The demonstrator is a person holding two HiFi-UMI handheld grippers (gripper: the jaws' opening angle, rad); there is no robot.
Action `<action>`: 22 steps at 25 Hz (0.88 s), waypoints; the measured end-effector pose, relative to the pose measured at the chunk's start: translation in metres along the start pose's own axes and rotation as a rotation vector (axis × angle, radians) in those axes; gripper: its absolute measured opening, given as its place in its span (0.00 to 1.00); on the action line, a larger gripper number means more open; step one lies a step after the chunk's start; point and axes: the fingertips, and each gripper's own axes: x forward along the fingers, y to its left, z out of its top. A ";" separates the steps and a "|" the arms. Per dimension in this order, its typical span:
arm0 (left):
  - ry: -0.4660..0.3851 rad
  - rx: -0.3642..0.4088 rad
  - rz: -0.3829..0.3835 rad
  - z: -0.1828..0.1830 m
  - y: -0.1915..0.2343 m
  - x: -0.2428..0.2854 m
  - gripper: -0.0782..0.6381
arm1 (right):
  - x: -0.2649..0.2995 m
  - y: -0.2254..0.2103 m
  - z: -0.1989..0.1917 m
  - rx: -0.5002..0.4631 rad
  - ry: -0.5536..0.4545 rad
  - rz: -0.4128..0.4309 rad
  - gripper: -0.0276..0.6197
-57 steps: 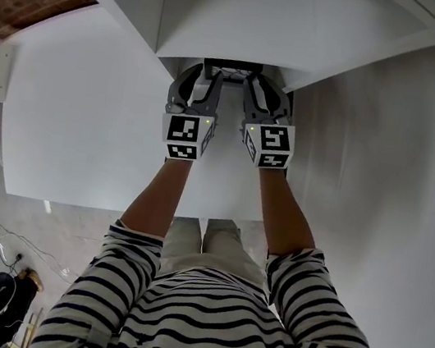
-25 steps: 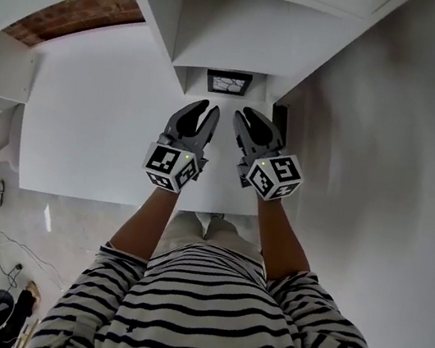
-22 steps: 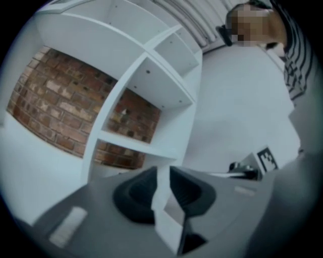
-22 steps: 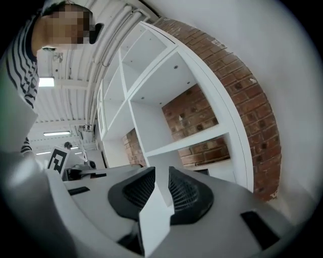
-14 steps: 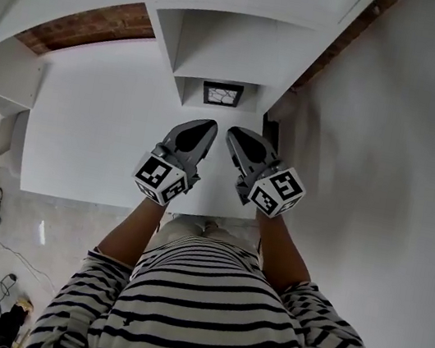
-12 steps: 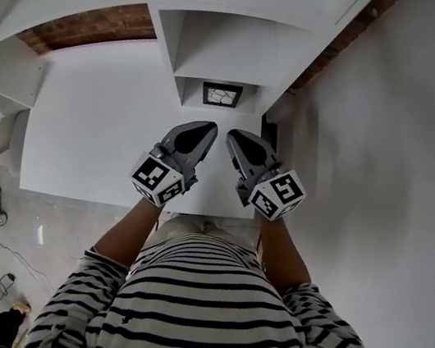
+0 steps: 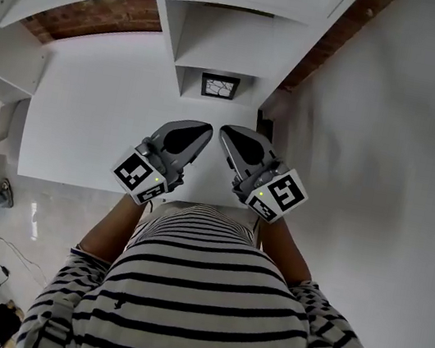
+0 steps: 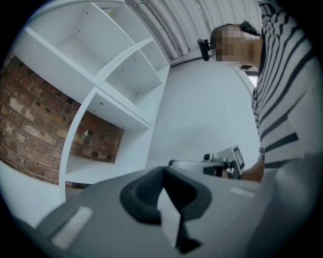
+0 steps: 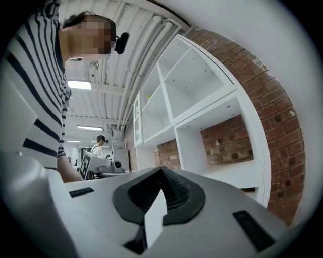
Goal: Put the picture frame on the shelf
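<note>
White shelf (image 7: 224,41): picture frame (image 7: 219,86) inside, twelve o'clock, apparently upright.
Left gripper (image 7: 207,129): jaws together, empty.
Right gripper (image 7: 225,131): closed, empty.

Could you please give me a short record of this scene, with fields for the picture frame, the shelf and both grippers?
picture frame: stands in a low compartment of the white shelf, touched by neither gripper
left gripper: jaws together, nothing between them, held short of the frame
right gripper: jaws together, nothing between them, beside the left one
person: striped shirt, one gripper in each hand
task state: frame appears to be placed on the shelf
</note>
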 end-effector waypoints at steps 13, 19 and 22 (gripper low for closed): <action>0.009 0.050 -0.052 0.013 -0.016 -0.004 0.12 | -0.005 0.018 0.010 -0.075 0.022 0.043 0.05; 0.014 0.061 -0.085 0.019 -0.020 -0.002 0.12 | -0.002 0.023 0.013 -0.093 0.034 0.068 0.05; 0.021 0.072 -0.091 0.021 -0.021 -0.003 0.12 | -0.001 0.025 0.016 -0.103 0.035 0.087 0.05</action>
